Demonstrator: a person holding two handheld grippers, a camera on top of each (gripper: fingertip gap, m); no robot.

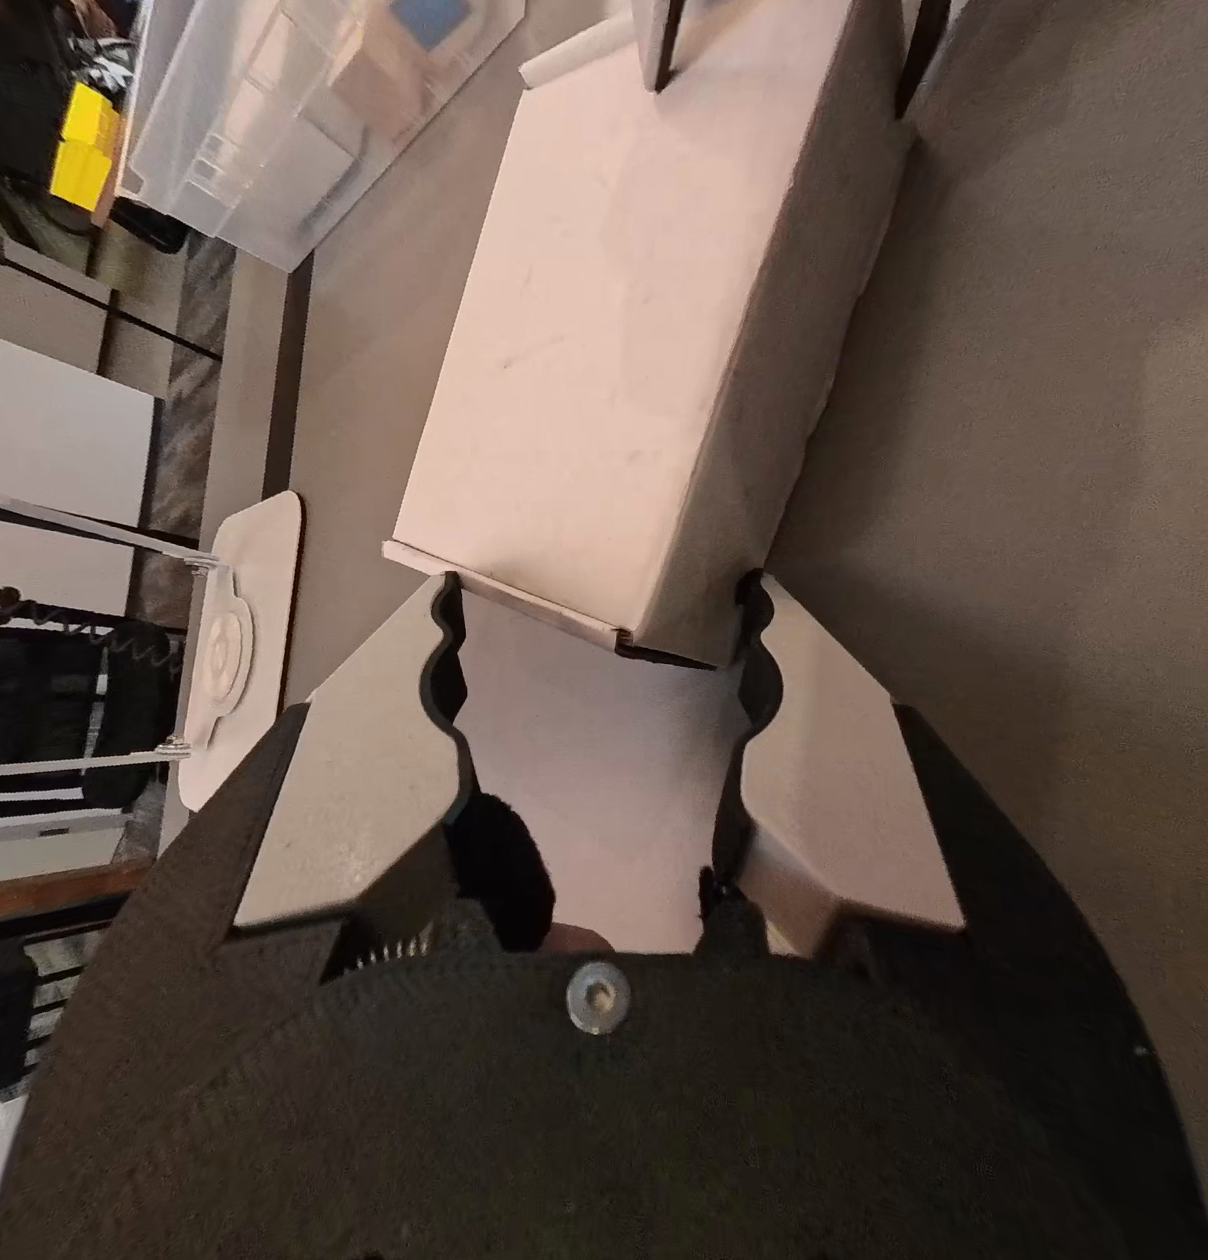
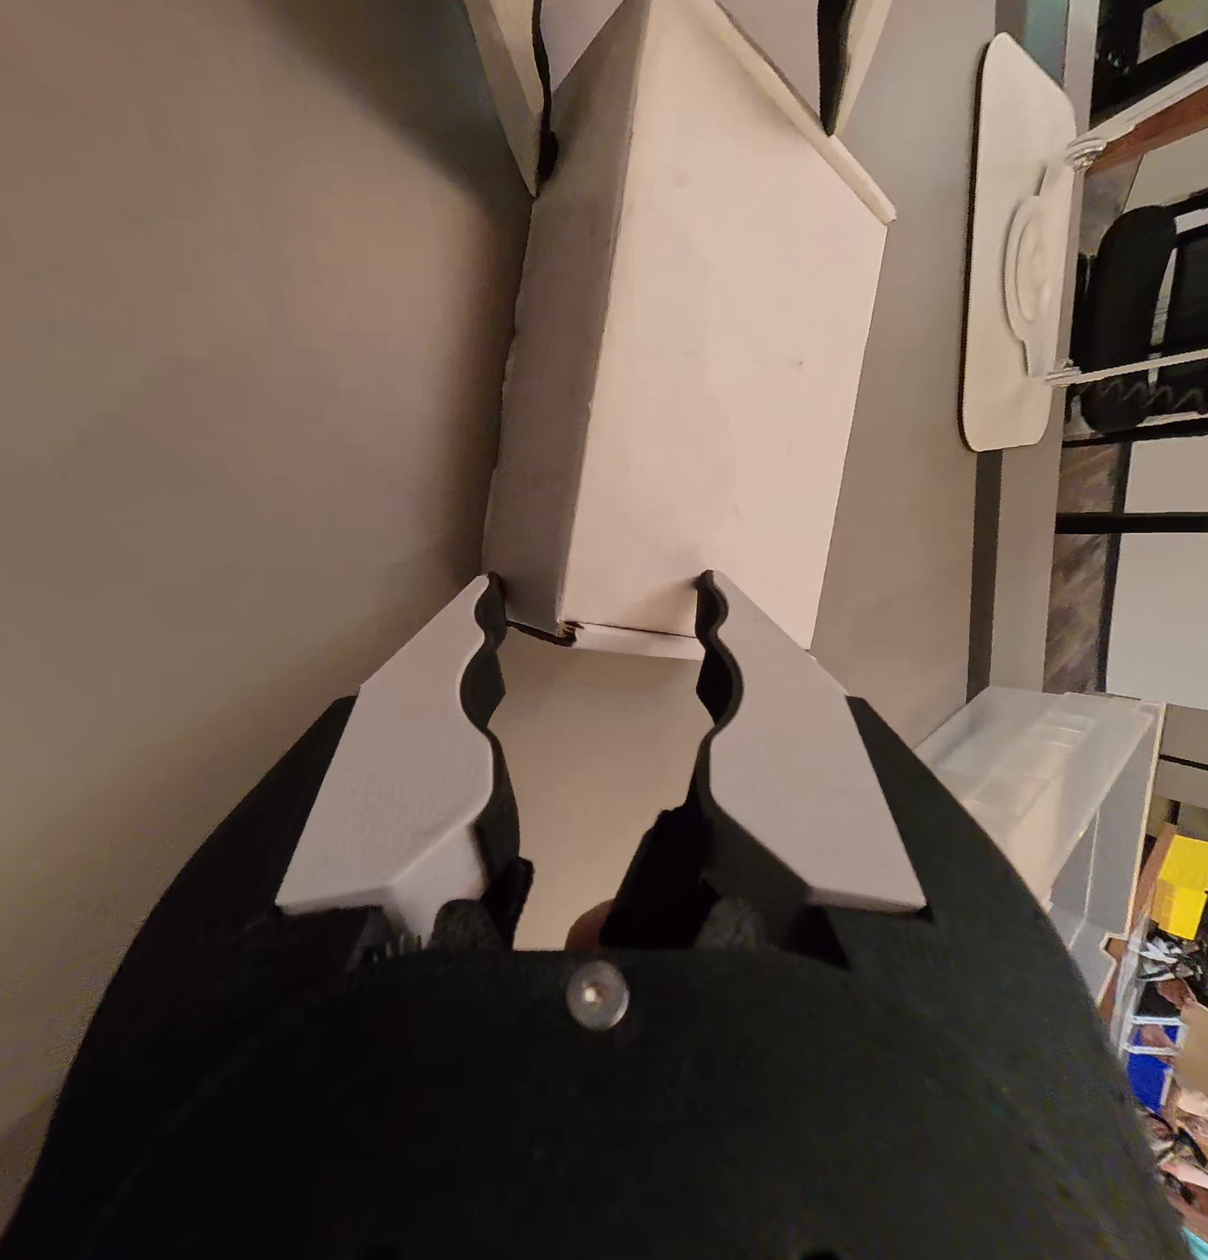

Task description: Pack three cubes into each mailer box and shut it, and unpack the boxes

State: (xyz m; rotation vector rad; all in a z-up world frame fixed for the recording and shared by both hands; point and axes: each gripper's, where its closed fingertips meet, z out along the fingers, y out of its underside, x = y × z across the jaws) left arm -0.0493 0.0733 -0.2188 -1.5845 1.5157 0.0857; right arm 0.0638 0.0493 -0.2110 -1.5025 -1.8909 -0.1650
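Observation:
A shut white mailer box (image 1: pixel 614 341) lies on the grey table (image 1: pixel 1064 409). My left gripper (image 1: pixel 601 586) is open, and its fingertips straddle the box's near end and touch its corners. My right gripper (image 2: pixel 597 600) is open at the opposite end of the same box (image 2: pixel 689 375). One of its tips sits at the box's side edge and the other over the lid. Each view shows the other gripper's fingers (image 1: pixel 662 54) (image 2: pixel 526 136) at the far end of the box. No cubes show on the table, and the box's contents are hidden.
A clear plastic bin (image 1: pixel 246 123) (image 2: pixel 1037 784) stands at the table's edge, with yellow cubes (image 1: pixel 83 150) (image 2: pixel 1184 879) beyond it. A white flat mount (image 1: pixel 246 648) (image 2: pixel 1010 273) lies near the table edge. Shelving and clutter stand past the edge.

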